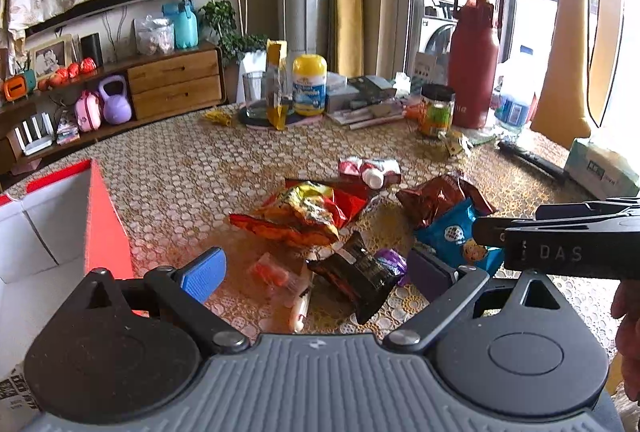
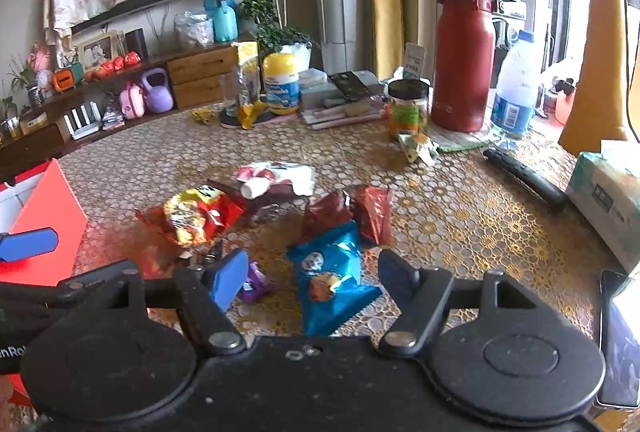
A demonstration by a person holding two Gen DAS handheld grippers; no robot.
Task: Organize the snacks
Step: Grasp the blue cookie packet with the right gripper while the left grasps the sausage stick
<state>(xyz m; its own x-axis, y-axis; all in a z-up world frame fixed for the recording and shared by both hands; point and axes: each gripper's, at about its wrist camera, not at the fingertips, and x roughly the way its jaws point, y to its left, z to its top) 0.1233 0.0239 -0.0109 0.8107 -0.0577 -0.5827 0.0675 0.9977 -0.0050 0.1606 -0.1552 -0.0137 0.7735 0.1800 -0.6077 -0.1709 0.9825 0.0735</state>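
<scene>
Left gripper (image 1: 318, 274): ribbed grey housing, two black round hubs with triangular cut-outs, black link arms on silver rivets, blue ribbed pads (image 1: 203, 274). Right gripper (image 2: 313, 278): same build, black housing speckled with dust, blue pads (image 2: 229, 279); "DAS" stamped in grey on its black flank. Bare skin at frame edge.
</scene>
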